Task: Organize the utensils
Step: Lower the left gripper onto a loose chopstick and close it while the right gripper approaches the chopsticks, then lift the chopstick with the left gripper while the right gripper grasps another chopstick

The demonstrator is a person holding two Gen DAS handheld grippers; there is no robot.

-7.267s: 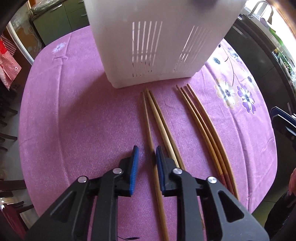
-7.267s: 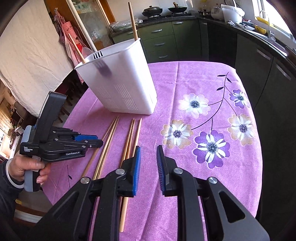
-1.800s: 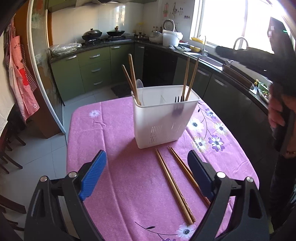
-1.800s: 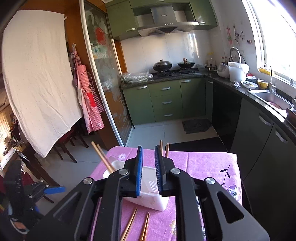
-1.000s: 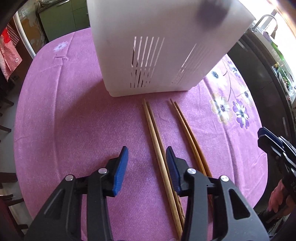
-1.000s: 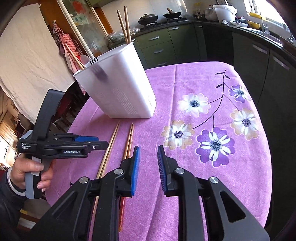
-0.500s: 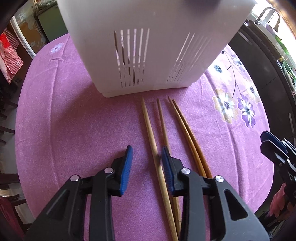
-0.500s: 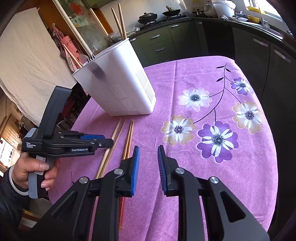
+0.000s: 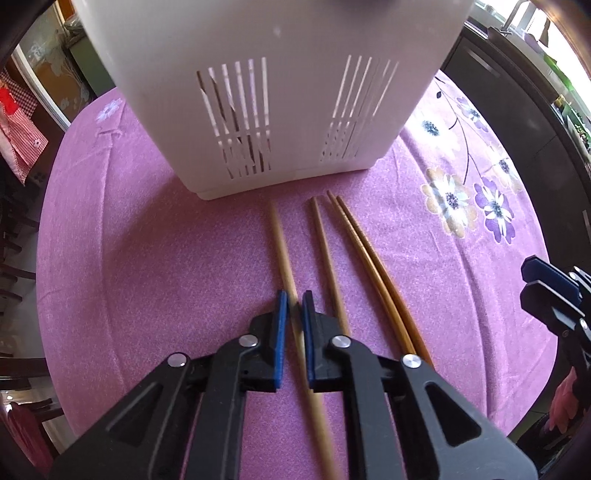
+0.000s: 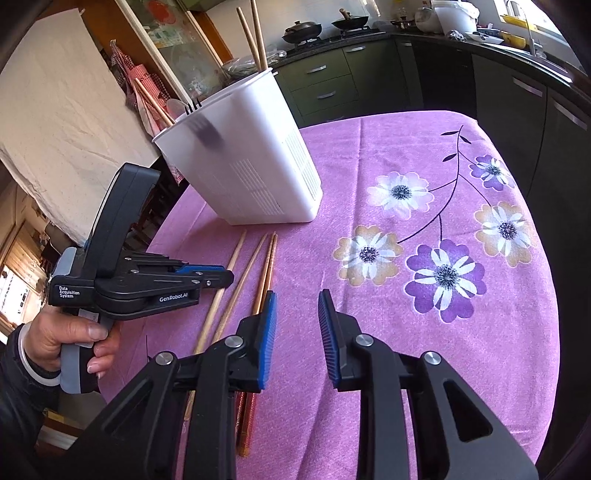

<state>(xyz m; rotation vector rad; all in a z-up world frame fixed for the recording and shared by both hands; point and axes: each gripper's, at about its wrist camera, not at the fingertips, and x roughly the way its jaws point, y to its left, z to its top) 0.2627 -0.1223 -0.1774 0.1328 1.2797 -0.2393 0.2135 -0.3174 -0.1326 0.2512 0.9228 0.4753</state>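
We close our left gripper [image 9: 294,301] on the leftmost pale wooden chopstick [image 9: 281,240] lying on the purple flowered tablecloth [image 9: 129,258].

Our left hand [image 10: 72,341] holds that tool low and level, its blue-padded fingers [image 9: 281,314] pinching the stick near its middle; a second pale chopstick [image 9: 325,243] and a darker brown pair [image 9: 365,251] lie just right of it, all pointing at the white slotted plastic utensil holder [image 9: 266,92] at the far side. Our right gripper [image 10: 297,306] hovers near the table's front with a clear gap between its pads, gripping nothing. Only the right wrist view shows the holder's rim, with chopsticks [image 10: 253,35] and fork tines [image 10: 192,106] standing in it; the left view shows sticks through the slots.
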